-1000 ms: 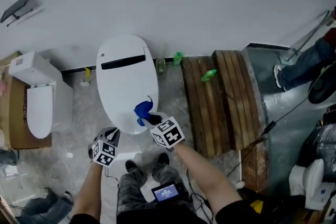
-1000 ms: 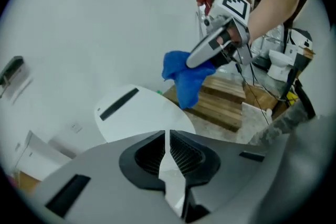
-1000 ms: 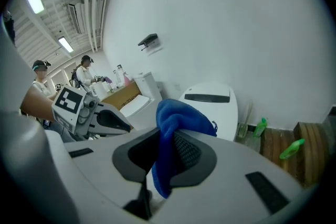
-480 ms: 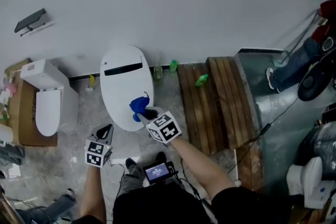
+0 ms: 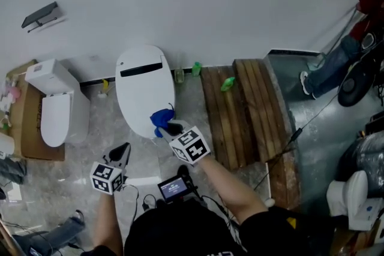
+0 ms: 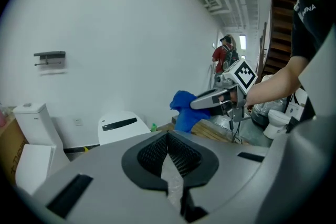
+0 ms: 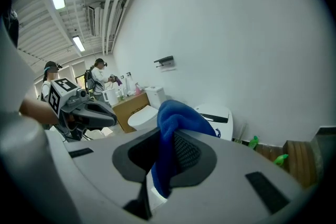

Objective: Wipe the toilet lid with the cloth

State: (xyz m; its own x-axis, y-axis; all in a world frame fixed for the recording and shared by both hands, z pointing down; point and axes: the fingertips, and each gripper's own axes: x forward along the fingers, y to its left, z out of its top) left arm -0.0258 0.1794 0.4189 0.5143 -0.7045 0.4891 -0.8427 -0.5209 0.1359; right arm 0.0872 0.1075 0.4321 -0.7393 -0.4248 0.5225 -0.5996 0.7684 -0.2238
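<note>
I have the bunched blue cloth (image 5: 161,119) clamped in the right gripper (image 5: 170,127). In the right gripper view the fabric fills the gap between the jaws and drapes over them. The left gripper (image 5: 123,151) is pinched fully closed with nothing between its jaws, and it hangs over the floor at about 7 o'clock from the white oval toilet lid (image 5: 144,87).

In the head view the cloth sits at the lid's 5 o'clock, overlapping its near rim. In the left gripper view it hangs in the air beside the lid, so I judge it is off the surface. The lid is down and looks plain white, with no streaks or wet patches I can pick out. I therefore cannot say whether any of it has been wiped. As things lie, I would count every stroke across the lid as left to do, starting by bringing the cloth down flat onto it.

The lid's near edge under the cloth is covered in the head view. The right gripper view loses much of the lid behind the cloth. The dark bar near the lid's 12 o'clock end is too small to identify.
</note>
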